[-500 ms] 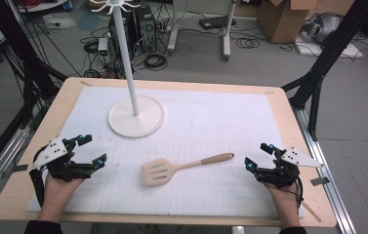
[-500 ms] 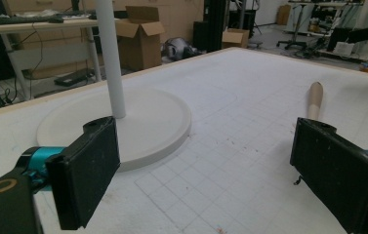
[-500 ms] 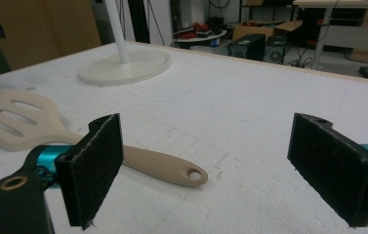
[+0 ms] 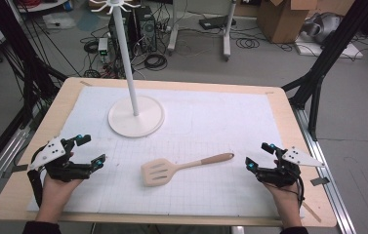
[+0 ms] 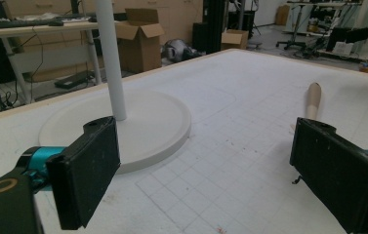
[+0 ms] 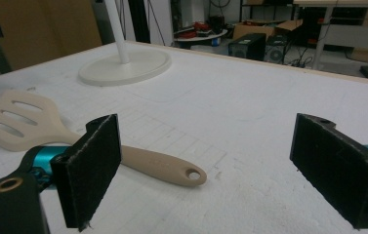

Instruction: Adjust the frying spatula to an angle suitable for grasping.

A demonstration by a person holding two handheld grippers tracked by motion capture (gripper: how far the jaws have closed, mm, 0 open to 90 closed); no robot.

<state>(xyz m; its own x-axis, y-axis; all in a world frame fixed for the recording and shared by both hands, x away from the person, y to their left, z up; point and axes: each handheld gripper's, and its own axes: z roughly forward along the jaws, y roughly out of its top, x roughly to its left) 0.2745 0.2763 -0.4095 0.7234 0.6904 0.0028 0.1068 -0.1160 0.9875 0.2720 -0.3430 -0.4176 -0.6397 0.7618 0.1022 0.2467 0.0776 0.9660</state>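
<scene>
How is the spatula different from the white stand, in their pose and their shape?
The spatula lies flat on the table mat, while the white stand is upright on a round base. The spatula has a slotted blade and a handle with a hole at its end; the stand has a thin plain pole. Both are pale, and neither the left gripper nor the right gripper touches them.

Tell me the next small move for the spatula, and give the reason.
Probably ease the right tool toward the spatula handle and set its open jaws around it. The handle end points at that tool and lies nearer it than the left tool, which is also open and empty. The spatula lies flat, untouched, in front of the hook stand.
</scene>
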